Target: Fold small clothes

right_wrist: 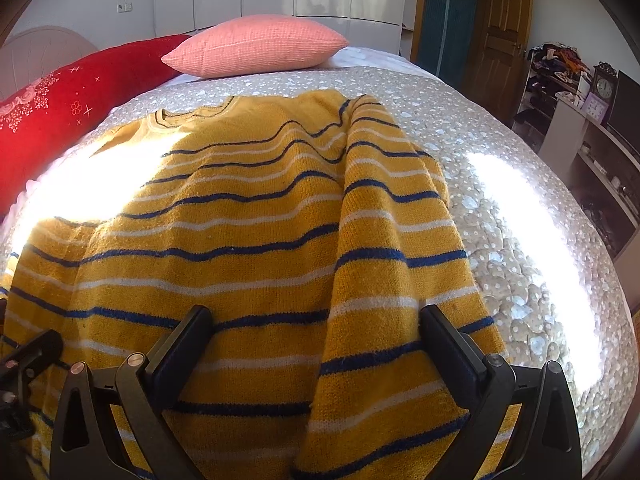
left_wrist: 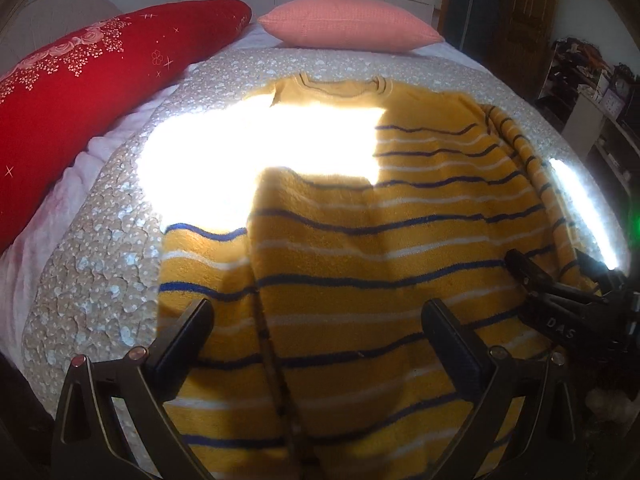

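Yellow striped sweater point(right_wrist: 248, 240) lay sleeves-in beneath both gaping, empty grippers point(left_wrist: 318, 328) point(right_wrist: 316, 332); pinching both hem corners evenly seemed wisest.

My left gripper point(left_wrist: 318, 322): matte black, two flat rectangular fingers point(left_wrist: 186, 344) on angular triangular-cutout brackets, round silver-pink screws at pivots. My right gripper point(right_wrist: 316, 330): same build. Seen from left wrist, its body carries white "DAS" lettering.
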Available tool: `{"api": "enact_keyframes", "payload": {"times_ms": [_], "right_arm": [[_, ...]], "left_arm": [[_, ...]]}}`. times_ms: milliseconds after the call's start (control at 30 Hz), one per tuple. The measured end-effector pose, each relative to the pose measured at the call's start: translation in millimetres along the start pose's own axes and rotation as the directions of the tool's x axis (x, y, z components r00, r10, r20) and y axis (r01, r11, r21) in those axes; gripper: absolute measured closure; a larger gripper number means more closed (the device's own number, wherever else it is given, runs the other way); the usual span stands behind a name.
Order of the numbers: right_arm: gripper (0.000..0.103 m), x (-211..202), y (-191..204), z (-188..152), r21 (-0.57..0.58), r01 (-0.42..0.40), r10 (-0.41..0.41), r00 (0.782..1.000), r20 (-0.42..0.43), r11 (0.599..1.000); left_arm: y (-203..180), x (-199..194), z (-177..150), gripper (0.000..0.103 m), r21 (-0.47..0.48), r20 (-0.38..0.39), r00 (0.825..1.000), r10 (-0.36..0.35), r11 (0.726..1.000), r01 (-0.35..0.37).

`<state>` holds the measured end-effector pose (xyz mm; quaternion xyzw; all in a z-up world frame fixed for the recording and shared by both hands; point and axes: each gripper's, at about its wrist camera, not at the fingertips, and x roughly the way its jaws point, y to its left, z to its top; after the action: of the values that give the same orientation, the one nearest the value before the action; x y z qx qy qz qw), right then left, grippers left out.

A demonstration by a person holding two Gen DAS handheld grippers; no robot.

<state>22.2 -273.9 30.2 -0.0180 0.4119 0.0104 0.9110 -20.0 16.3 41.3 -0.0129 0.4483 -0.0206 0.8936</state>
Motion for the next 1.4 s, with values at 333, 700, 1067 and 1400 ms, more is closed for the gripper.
{"api": "enact_keyframes", "payload": {"times_ms": [333, 700, 1067, 1400], "right_arm": [[0.0, 0, 3, 0, -0.01, 0.013, -0.013, 1.0, 0.002, 1.0], [0.0, 1, 3, 0, -0.013, 0.019, -0.019, 1.0, 0.003, 1.0], [0.0, -5, -12, 6, 0.019, -0.095, 0.096, 0.995, -0.025, 0.995], [0.0, -12, -36, 9, 0.215, -0.239, 0.253, 0.967, -0.04, 0.947]], "left_arm": [[88, 31, 62, 0.0, -0.066, -0.01, 0.992, 0.123, 0.99, -0.123], [92, 88, 95, 0.0, -0.129, -0.09, 0.996, 0.014, 0.991, -0.025], [92, 89, 115, 0.085, -0.107, -0.129, 0.992, -0.003, 0.994, -0.01], [124, 121, 177, 0.092, -0.109, -0.131, 0.979, 0.157, 0.979, -0.171]]}}
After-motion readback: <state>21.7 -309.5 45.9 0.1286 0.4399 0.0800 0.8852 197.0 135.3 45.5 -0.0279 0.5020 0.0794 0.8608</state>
